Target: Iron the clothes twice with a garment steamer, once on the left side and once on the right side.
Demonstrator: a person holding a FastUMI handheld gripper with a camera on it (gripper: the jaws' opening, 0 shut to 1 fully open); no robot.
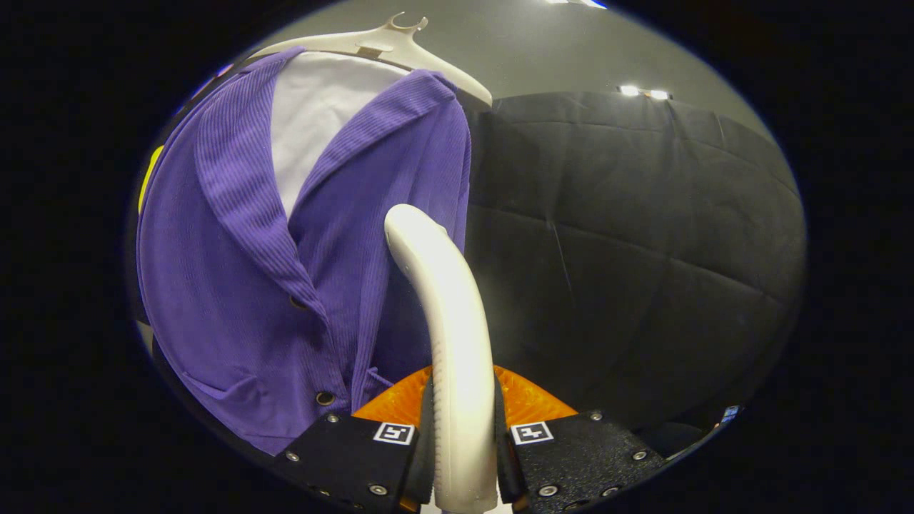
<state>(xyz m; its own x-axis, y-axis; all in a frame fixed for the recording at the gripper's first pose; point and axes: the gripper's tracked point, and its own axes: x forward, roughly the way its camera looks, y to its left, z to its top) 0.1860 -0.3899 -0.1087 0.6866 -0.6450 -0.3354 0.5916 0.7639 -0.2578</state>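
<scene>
Tongs: my tongs [463,442] pinch the garment steamer [446,335] by its handle, both fingers pressed on it.
Steamer position: between the fingers, rising just ahead of them, its head beside the purple cardigan's [285,285] right-hand front panel.
Cardigan: hangs on a pale hanger [400,39] over a white shirt [314,114].
Axis: long axis runs up and away from me, tip curving leftward toward the fabric.
Progress: I judge a pass is under way; completed passes cannot be told.

cardigan [235,285]: purple, ribbed | steamer [446,321]: cream | hanger [400,43]: beige | gripper [462,435] pads: orange
</scene>
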